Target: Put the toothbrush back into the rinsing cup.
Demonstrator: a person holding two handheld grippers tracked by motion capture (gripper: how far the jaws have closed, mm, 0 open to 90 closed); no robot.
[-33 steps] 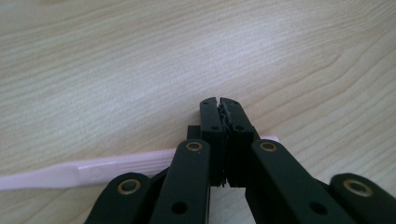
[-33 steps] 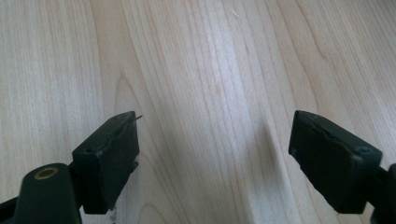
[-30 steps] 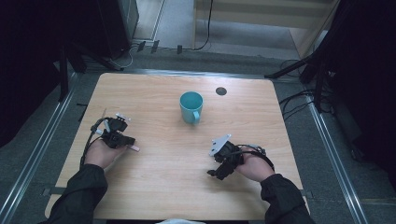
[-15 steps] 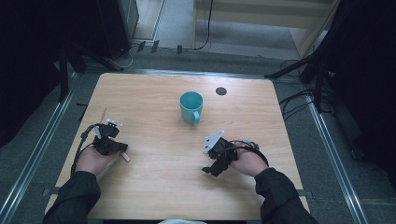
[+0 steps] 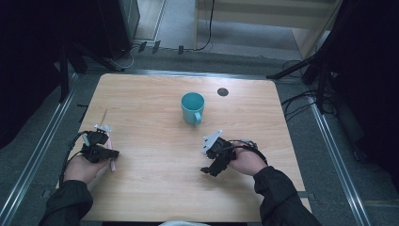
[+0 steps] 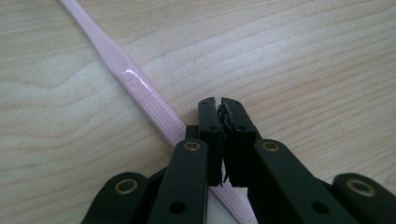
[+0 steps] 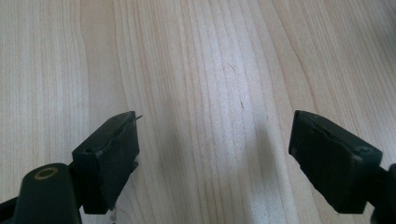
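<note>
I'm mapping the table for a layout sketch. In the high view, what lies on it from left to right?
Left gripper with the pink toothbrush beside it → teal mug → right gripper. The small dark spot overlaps the right gripper's span.

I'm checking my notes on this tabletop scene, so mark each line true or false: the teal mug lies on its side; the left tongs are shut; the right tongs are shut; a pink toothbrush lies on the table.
1. The teal mug lies on its side. False: it stands upright.
2. The left tongs are shut. True, with nothing between the jaws.
3. The right tongs are shut. False: the jaws stand wide apart over bare table.
4. A pink toothbrush lies on the table. True, passing under the left tongs.
</note>
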